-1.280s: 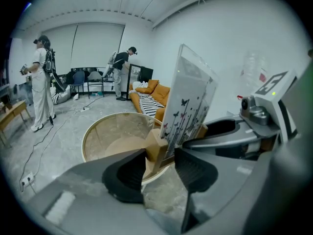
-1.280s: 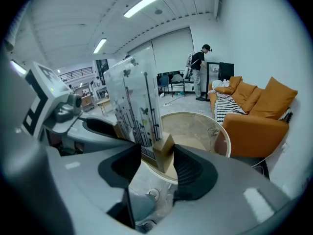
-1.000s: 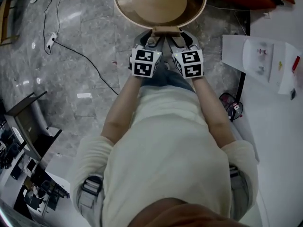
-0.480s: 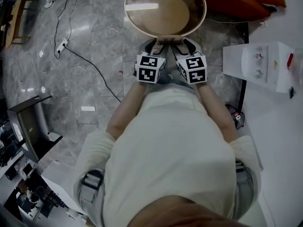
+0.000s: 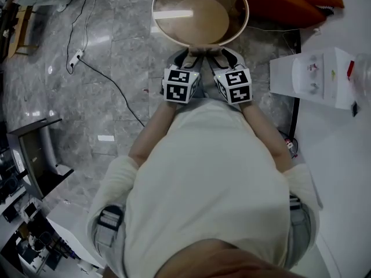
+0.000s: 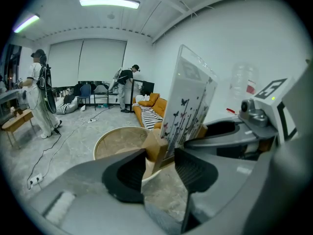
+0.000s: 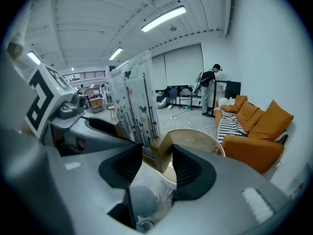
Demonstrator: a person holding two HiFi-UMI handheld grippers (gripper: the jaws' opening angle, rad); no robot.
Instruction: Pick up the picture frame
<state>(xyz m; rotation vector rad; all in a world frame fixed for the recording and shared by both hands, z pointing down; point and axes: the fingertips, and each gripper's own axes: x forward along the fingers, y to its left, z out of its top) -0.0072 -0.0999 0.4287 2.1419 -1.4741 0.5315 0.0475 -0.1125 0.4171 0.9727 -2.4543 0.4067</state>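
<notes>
two claws share the picture frame (image 6: 188,102): left claw (image 6: 160,156) and right claw (image 7: 156,153) each clench its wooden foot (image 6: 154,147), so it stands upright at 12 o'clock by the round counter (image 5: 197,13); the right jaws have just been closing on it.

Both forearms (image 5: 152,133) reach straight ahead from the torso, close together and parallel. The left hand-held gripper (image 5: 186,58) and the right hand-held gripper (image 5: 221,57) sit side by side, tilted downward. Each clamps the wooden base of the clear, butterfly-printed picture frame (image 6: 188,102). The right jaws have just been closing on it.
</notes>
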